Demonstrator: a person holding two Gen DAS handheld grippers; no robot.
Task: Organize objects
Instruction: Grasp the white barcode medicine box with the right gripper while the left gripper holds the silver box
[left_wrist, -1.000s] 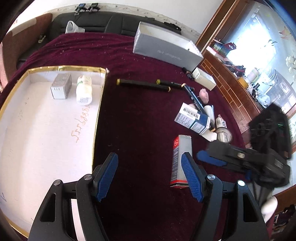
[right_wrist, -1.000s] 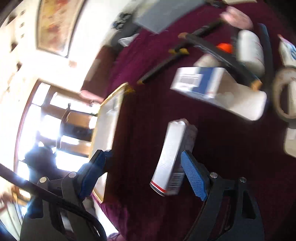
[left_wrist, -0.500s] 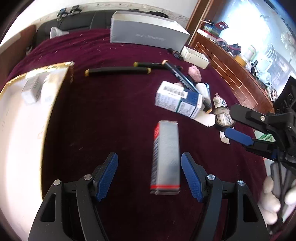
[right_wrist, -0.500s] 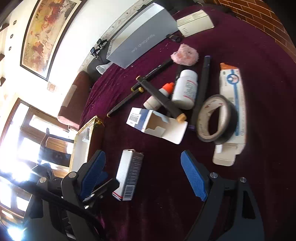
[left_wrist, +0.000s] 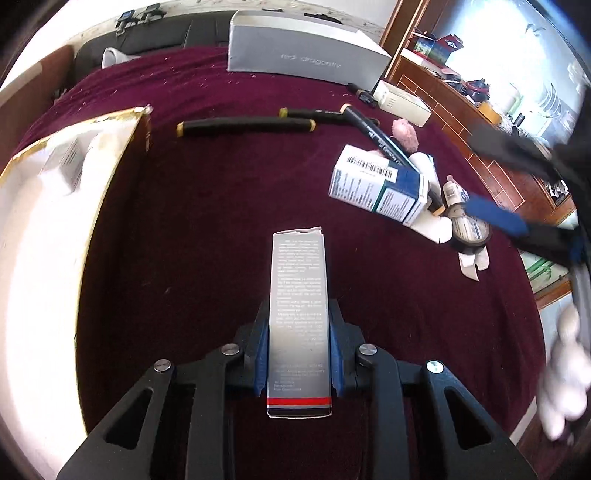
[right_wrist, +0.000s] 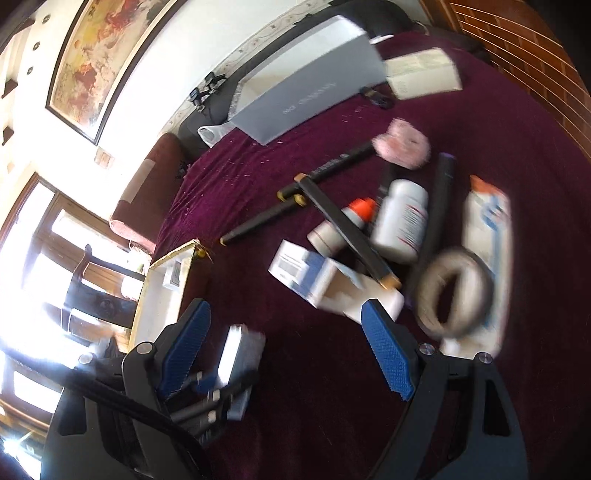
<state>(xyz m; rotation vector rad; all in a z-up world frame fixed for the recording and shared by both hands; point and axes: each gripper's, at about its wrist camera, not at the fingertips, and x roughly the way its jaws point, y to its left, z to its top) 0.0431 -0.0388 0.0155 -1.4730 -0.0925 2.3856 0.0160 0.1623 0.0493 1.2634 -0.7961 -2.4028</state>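
A slim grey box (left_wrist: 299, 277) with a red stripe lies lengthwise on the burgundy cloth between my left gripper's (left_wrist: 298, 306) blue pads. The jaws are closing, and both pads press on the box's long sides. The right wrist view shows the same box (right_wrist: 240, 350) blurred at lower left, with the left gripper around it. My right gripper (right_wrist: 284, 306) stands open above the cloth with nothing between its fingers. It hovers near a blue-and-white carton (right_wrist: 314, 273). A white tray with a gold rim (left_wrist: 122, 155) lies to the left and holds two small items.
Clutter lies at the right: the carton (left_wrist: 376, 188), a tape roll (left_wrist: 469, 232), black pens (left_wrist: 243, 125), a pink puff (left_wrist: 404, 133), a white bottle (right_wrist: 402, 218) and a long white carton (right_wrist: 487, 236). A large grey box (left_wrist: 306, 55) stands at the back.
My left gripper has come over the grey box and closed from wide open onto its sides. The right gripper has drawn back from that box, rising and staying open.
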